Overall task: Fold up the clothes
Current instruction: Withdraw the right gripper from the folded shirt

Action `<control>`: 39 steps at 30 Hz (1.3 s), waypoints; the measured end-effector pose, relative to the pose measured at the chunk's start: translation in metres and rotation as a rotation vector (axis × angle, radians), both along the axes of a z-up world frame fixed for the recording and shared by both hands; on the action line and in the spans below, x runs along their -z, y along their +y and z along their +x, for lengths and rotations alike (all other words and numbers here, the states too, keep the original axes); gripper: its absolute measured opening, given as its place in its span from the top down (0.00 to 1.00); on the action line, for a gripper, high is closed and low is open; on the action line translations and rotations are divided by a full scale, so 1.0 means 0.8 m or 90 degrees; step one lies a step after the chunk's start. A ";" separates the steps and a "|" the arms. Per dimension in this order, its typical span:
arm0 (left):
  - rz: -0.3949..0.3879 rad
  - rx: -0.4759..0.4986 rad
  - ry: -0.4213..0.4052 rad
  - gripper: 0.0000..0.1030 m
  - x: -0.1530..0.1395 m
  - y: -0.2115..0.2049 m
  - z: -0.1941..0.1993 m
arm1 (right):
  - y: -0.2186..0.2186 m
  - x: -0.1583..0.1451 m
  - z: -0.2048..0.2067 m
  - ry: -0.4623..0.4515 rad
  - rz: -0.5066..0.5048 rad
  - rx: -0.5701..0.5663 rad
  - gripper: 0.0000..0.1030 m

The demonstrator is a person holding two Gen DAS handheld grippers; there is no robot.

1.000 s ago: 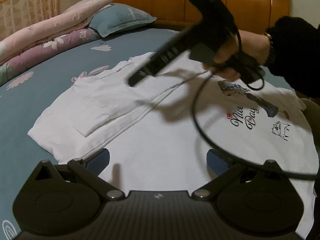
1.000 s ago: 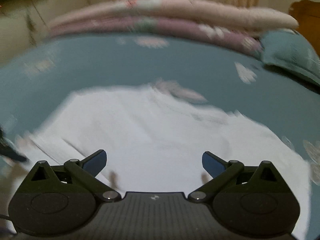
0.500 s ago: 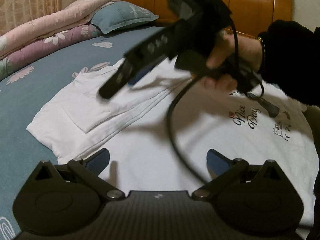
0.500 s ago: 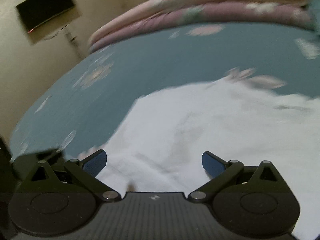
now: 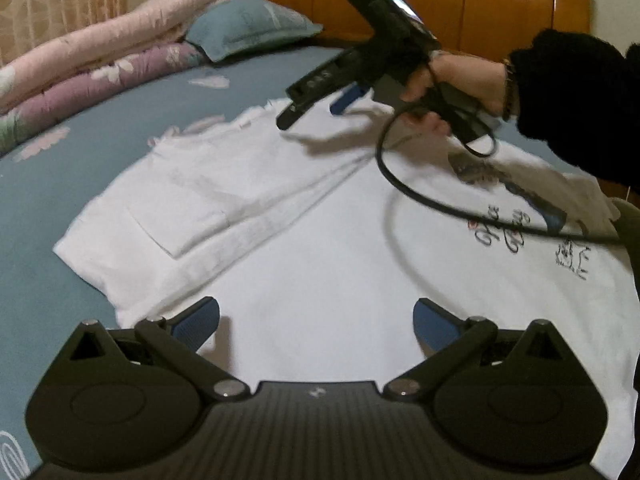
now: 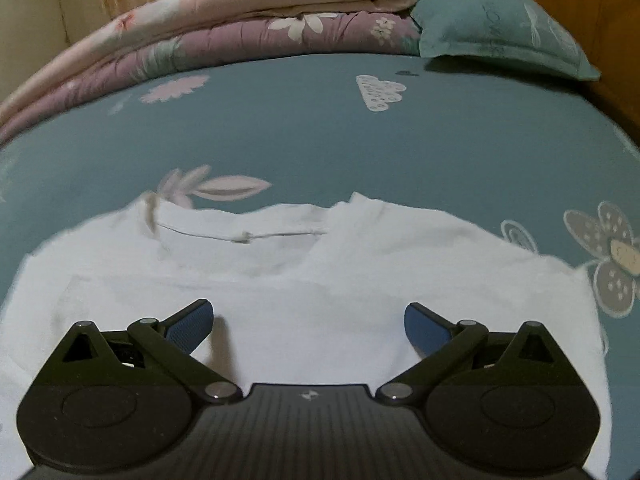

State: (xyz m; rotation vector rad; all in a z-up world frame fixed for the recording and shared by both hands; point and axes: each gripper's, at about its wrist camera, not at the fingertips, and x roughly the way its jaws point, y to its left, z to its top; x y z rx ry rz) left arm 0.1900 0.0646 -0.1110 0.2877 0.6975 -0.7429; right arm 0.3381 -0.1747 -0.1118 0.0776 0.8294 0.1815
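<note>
A white T-shirt [image 5: 320,248] lies spread on the blue bedsheet, one side folded inward over its left part, a printed design [image 5: 516,220] showing at the right. My left gripper [image 5: 316,316] hovers open above the shirt's near part, nothing between its fingers. In the left wrist view the right gripper [image 5: 316,106], held by a hand [image 5: 452,80] in a black sleeve, hangs over the shirt's far edge. The right wrist view shows my right gripper [image 6: 308,322] open above the white shirt [image 6: 340,280], its far edge and a seam just ahead.
Rolled pink and purple quilts [image 5: 100,60] and a teal pillow [image 5: 248,26] lie at the far side of the bed, before a wooden headboard [image 5: 480,4]. A black cable [image 5: 404,192] loops over the shirt. Blue flowered sheet [image 6: 320,132] surrounds the shirt.
The right gripper swung from the shirt's left side back toward its far edge and rose slightly. The left gripper stayed put, open over the shirt.
</note>
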 end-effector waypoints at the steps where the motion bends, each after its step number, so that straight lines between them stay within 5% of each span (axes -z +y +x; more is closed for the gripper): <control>1: -0.009 -0.005 -0.007 0.01 -0.004 0.004 0.000 | 0.003 -0.005 -0.009 -0.003 0.003 -0.012 0.00; 12: -0.032 -0.171 0.001 0.01 -0.036 0.052 0.025 | 0.002 0.007 -0.202 0.021 -0.031 -0.068 0.00; 16: -0.019 -0.146 0.013 0.01 -0.042 0.038 0.064 | 0.017 0.022 -0.231 0.003 -0.091 -0.090 0.00; 22: -0.013 -0.167 0.106 0.01 0.009 0.036 0.115 | 0.006 0.023 -0.226 -0.003 -0.037 -0.052 0.00; 28: -0.015 -0.230 0.113 0.01 0.001 0.061 0.089 | 0.007 0.025 -0.237 -0.013 -0.063 -0.073 0.00; 34: -0.021 -0.189 0.053 0.01 -0.048 0.029 0.023 | 0.007 0.016 -0.259 0.004 -0.050 -0.043 0.00; 39: 0.009 -0.136 0.061 0.01 -0.038 -0.033 -0.040 | 0.017 0.005 -0.296 -0.018 -0.083 -0.056 0.00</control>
